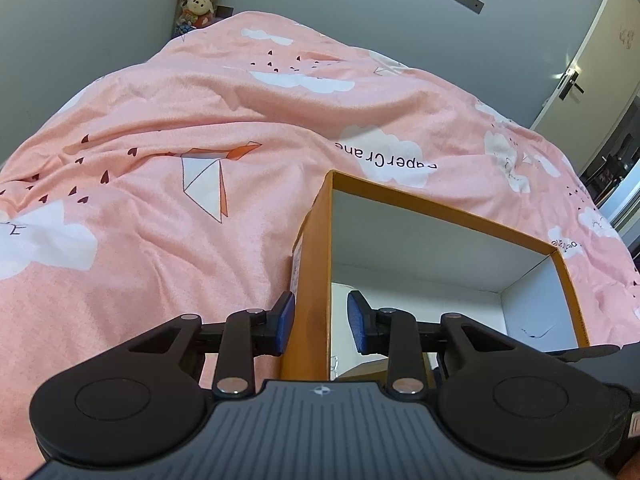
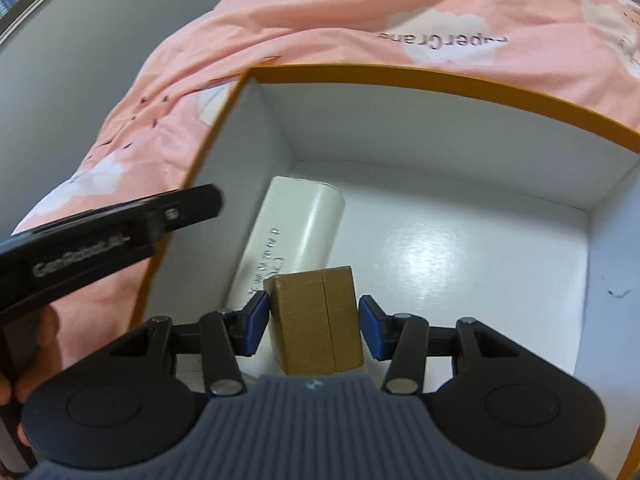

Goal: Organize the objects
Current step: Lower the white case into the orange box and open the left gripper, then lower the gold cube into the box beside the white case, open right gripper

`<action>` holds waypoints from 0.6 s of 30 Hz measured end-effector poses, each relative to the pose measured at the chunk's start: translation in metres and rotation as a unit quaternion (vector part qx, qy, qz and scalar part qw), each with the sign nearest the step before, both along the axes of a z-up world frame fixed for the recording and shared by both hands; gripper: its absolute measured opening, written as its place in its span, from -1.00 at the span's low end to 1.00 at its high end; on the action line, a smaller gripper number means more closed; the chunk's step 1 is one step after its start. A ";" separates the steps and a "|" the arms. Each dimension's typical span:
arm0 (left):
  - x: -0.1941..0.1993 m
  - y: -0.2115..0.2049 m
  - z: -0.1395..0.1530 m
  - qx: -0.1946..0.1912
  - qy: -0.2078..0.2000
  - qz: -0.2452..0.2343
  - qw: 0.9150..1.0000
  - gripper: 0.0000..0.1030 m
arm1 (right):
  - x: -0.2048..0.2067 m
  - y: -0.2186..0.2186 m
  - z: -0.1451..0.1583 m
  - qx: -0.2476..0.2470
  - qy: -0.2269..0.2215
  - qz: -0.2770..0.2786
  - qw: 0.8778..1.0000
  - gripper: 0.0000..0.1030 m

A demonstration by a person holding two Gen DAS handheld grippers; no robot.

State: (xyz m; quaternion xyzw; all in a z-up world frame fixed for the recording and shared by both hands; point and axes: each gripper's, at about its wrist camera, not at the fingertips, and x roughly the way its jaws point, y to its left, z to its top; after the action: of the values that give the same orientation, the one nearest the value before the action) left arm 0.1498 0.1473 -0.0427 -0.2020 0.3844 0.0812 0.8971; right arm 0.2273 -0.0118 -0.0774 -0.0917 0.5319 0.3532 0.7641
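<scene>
Your left gripper (image 1: 320, 322) straddles the near left wall of the box (image 1: 316, 248): one blue pad sits outside against the orange face, the other hangs inside with a clear gap to the white wall, so its jaws stand apart and are not clamped. The box, orange outside and white inside, rests open on the pink cover (image 1: 160, 128) printed with clouds and paper cranes.

Your right gripper (image 2: 314, 326) points down into the box. A gold block (image 2: 316, 320) sits between its pads; the left pad meets the block's corner, the right pad shows a thin gap, so whether it grips I cannot tell. Behind the block a white case (image 2: 304, 220) lies on the box floor along the left wall. Your left hand (image 2: 28, 344) shows at the frame's left edge.
</scene>
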 end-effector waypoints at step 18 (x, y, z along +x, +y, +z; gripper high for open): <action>0.017 0.034 0.010 -0.080 -0.013 0.007 0.997 -0.42 | -0.016 0.024 0.019 -0.074 -0.329 0.236 0.911 -0.02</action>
State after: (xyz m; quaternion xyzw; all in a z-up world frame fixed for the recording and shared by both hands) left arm 0.1672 0.1814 -0.0329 -0.2763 0.3765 0.0536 0.8826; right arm 0.2108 0.0118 -0.0586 -0.3821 0.2378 0.4323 0.7814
